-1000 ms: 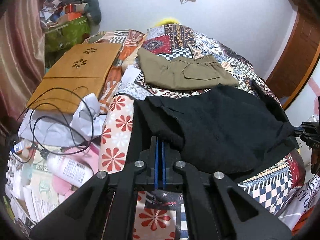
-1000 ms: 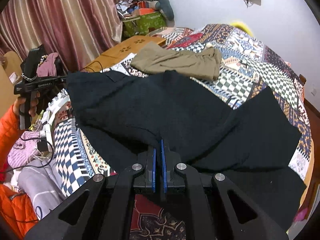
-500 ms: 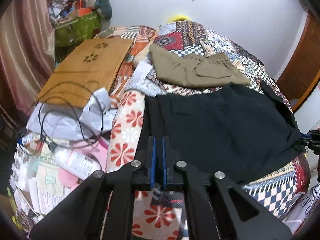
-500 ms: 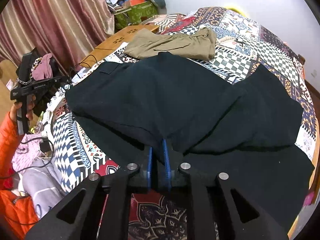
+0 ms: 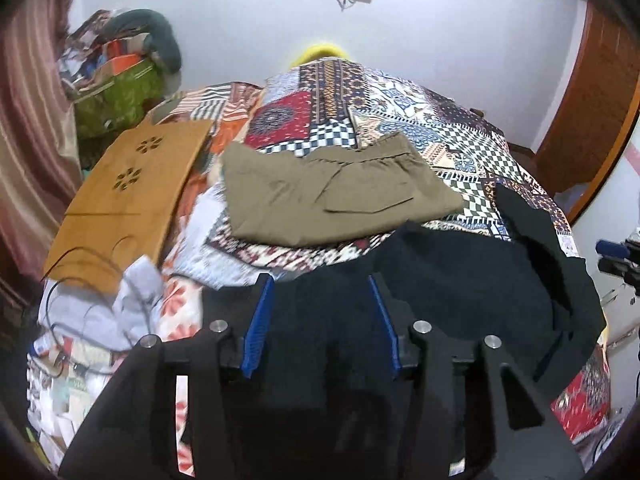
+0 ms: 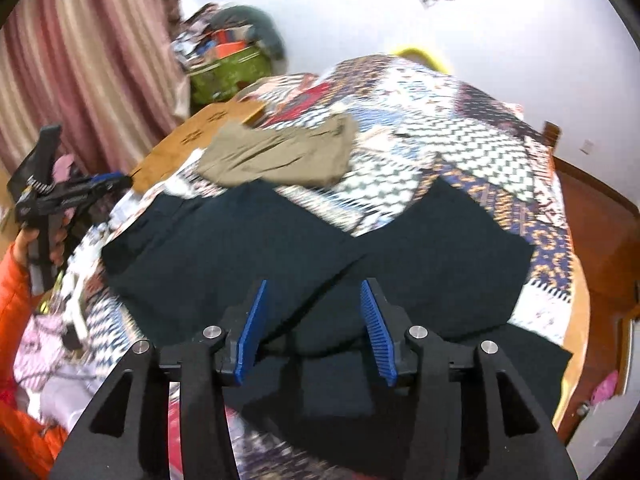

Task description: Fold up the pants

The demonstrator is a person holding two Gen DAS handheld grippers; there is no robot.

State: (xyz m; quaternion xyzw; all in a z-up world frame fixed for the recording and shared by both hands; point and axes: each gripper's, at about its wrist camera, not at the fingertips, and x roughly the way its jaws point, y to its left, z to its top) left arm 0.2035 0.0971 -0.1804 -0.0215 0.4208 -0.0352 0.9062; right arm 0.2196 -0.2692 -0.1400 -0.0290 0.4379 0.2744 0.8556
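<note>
Black pants [image 5: 460, 288] lie spread and folded over on the patterned quilt [image 5: 400, 120]; in the right wrist view the black pants [image 6: 240, 240] show a fold line running across them. My left gripper [image 5: 320, 284] hovers over their near left edge. Its jaws are opening and the blue pads stand apart without pressing cloth. My right gripper [image 6: 314, 286] is over the near right part, jaws opening too, with cloth below the pads but not pinched. Folded khaki pants [image 5: 332, 196] rest farther back on the bed.
A wooden lap board [image 5: 128, 196] lies on the left with cables, grey cloth and clutter [image 5: 100, 320] beside it. Bags are piled in the far left corner [image 5: 116, 92]. A wooden door [image 5: 592, 100] is at the right. An orange sleeve [image 6: 16, 288] carries the left gripper [image 6: 72, 196].
Both grippers were shut on the black pants' edge; both have let go and their jaws have spread. Both have drawn back and up, and the pants now lie flat on the quilt.
</note>
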